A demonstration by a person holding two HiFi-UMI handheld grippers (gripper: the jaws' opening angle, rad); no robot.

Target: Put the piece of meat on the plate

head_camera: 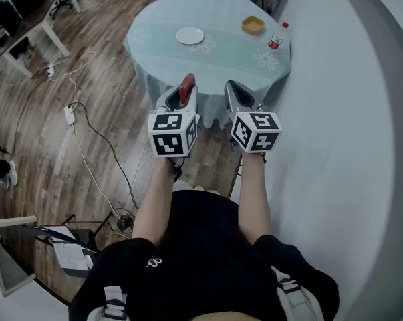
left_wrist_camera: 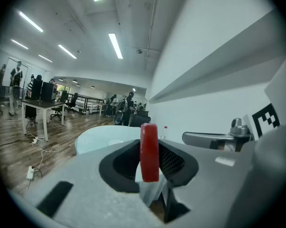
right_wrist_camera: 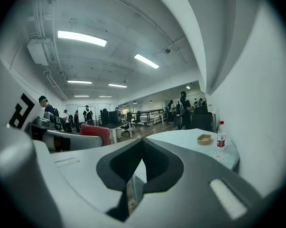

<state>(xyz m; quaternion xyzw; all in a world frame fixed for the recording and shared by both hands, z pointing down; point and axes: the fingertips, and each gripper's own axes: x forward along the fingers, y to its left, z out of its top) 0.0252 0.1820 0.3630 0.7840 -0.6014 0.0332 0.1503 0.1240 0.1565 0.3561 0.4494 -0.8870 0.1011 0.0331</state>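
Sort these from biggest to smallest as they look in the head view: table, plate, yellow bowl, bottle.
1. Table, by far the biggest.
2. Plate.
3. Bowl and bottle: they look about the same size, so I won't rank one over the other.

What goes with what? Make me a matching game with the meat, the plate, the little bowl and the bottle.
Things:
1. piece of meat
2. plate
3. bowl
4. bottle

Descriptions:
A. white, on the table
B. yellow
C. red, clamped in the left gripper
D. has a red cap

Pairs: 1-C, 2-A, 3-B, 4-D
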